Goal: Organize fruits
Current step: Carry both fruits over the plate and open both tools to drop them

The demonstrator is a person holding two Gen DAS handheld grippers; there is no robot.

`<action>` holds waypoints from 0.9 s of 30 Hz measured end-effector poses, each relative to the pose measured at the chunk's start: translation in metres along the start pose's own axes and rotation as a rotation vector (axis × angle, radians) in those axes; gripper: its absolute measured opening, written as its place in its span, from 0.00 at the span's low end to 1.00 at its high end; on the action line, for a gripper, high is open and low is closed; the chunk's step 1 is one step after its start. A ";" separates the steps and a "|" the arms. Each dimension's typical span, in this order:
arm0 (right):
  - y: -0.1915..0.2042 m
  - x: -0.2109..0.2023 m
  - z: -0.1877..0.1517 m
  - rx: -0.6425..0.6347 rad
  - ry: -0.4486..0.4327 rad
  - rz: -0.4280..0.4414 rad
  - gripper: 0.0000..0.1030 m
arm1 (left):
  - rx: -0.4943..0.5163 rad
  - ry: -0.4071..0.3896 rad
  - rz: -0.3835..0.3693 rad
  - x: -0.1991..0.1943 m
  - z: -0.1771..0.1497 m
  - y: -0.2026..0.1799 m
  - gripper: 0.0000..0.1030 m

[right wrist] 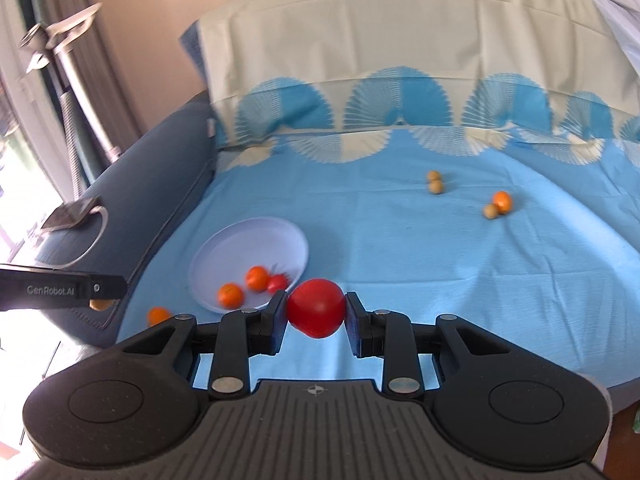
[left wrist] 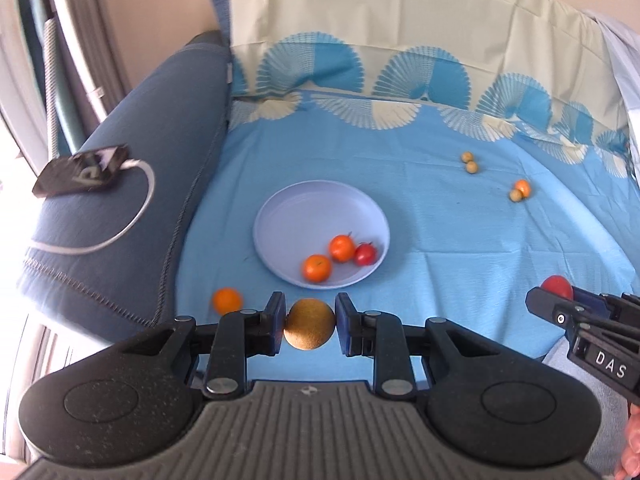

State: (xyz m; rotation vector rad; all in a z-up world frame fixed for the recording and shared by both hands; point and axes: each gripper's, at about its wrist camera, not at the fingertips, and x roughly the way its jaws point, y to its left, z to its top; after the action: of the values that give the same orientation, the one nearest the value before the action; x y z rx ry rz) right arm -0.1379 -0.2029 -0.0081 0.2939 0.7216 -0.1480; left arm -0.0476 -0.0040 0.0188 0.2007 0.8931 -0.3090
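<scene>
So right now I've got both tongs loaded. My left gripper (left wrist: 309, 325) is clamped on a round brownish-yellow fruit (left wrist: 309, 324), pads pressing it from both sides, held up off the sheet. My right gripper (right wrist: 316, 314) is squeezed onto a big red tomato (right wrist: 316, 307), same deal, lifted clear of the surface.

Just past the left fingers, a loose orange (left wrist: 227, 301) sits on the sheet, near the edge by the sofa arm. Right behind that is the pale lilac plate (left wrist: 296, 212), and it's got two small oranges (left wrist: 317, 268) and a little red tomato (left wrist: 365, 254) bunched together on its near side, touching or as good as. The rest of the plate is bare.

Everything is laid out on a light blue sheet (left wrist: 460, 240) spread over a sofa seat, a bit wrinkled. Further back on the right there's a pair of small tan round fruits (left wrist: 469, 162) sitting against each other, and a bit right of them another small orange (left wrist: 523, 187) with one more tan fruit (left wrist: 515, 195) touching it.

At the far edge the sheet climbs the backrest, with a row of blue and cream fan shapes and then plain cream cloth (left wrist: 400, 8) above.

On the left, the dark blue sofa arm (left wrist: 132, 184) has a black phone (left wrist: 82, 174) lying on it with a white cable (left wrist: 136, 216) looping off. Behind that, a beige wall, grey curtains (right wrist: 80, 20) and bright window light.
</scene>
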 end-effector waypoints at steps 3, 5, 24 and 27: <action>0.024 -0.003 -0.008 -0.037 0.018 0.028 0.31 | -0.026 0.008 0.017 -0.005 -0.016 0.019 0.29; 0.036 -0.002 -0.013 -0.057 0.032 0.036 0.31 | -0.043 0.018 0.022 -0.006 -0.025 0.030 0.29; 0.055 0.014 -0.014 -0.092 0.084 0.013 0.31 | -0.090 0.018 0.021 0.018 -0.013 0.049 0.29; 0.055 0.022 -0.010 -0.093 0.087 0.011 0.31 | -0.093 0.019 0.025 0.026 -0.005 0.048 0.29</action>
State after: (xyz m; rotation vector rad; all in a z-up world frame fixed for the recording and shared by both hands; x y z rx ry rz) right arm -0.1151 -0.1482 -0.0177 0.2162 0.8109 -0.0917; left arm -0.0191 0.0381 -0.0030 0.1286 0.9214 -0.2417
